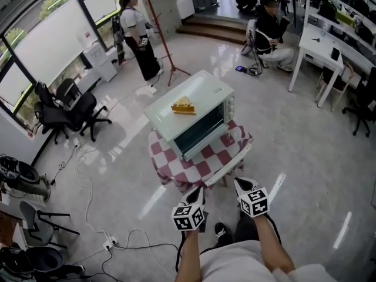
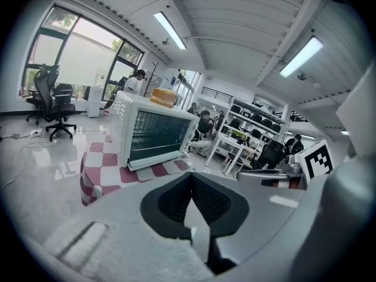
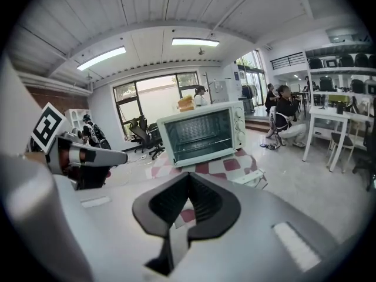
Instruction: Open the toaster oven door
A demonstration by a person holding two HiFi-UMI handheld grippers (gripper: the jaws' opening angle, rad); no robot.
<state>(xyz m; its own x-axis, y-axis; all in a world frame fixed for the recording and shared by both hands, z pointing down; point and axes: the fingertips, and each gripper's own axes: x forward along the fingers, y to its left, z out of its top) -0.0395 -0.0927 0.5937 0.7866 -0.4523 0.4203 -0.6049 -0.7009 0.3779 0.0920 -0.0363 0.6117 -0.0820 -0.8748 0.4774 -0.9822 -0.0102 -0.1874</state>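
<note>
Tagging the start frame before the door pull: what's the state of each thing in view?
toaster oven door: closed, upright.
left gripper: shut, empty, short of the door.
right gripper: shut, empty, short of the door.
yellow wedge: lying on top of the toaster oven.
checked cloth: spread under the oven, hanging over the edges.

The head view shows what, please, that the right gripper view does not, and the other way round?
Only the head view: the person's forearms, a shoe and the floor cables, all seen from above.
Only the right gripper view: the ceiling lights and the right gripper close up, its claw shut with nothing in it.
Both: the toaster oven, door closed, on a checked cloth, with a yellow food piece on top.
</note>
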